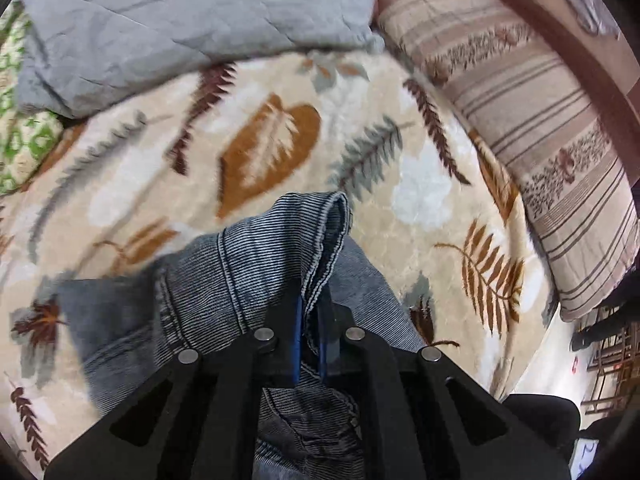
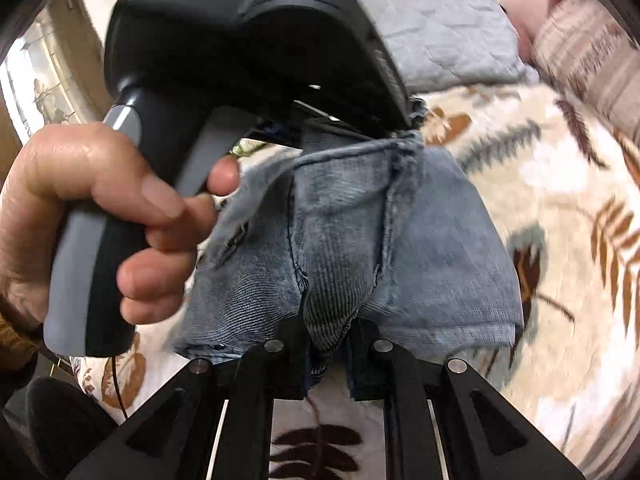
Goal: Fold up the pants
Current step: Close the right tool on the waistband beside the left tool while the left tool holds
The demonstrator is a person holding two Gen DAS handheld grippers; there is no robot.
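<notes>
1. Pants (image 1: 224,280): grey-blue ribbed denim, bunched and lifted just above the leaf-print blanket (image 1: 280,128) on the bed, hanging between two hand-held tools.
2. Left gripper (image 1: 314,312): clenched on a hemmed edge of the cloth, blue pads nearly meeting with a thin fold pinched between; loose fabric spills to the left and drops below the jaws.
3. Right gripper (image 2: 329,334): clamped on a thicker gather of the cloth, several layers wedged between the fingers; seam running up and far from the pinch.
4. Seen from the right wrist: left tool held by a hand (image 2: 100,216) at the left, its nose meeting the far upper edge of the denim, so both grips sit on one short span of cloth.
5. Surroundings: grey quilt (image 1: 180,32) at the far side, striped pillow (image 1: 540,152) along the right, green patterned cloth (image 1: 20,140) at the far left.
6. Handling, as a judgement: soft and limp, moderately heavy for cloth, not fragile, not slippery thanks to the ribbed weave; sags wherever unsupported and creases readily.
7. Best hold, as a judgement: hems, waistband or seams, where doubled layers give the pads something firm; two grips well apart along one edge to keep that edge taut, rather than close together as now.
8. Risk: layers slipping unevenly out of the thick right-hand bunch.
</notes>
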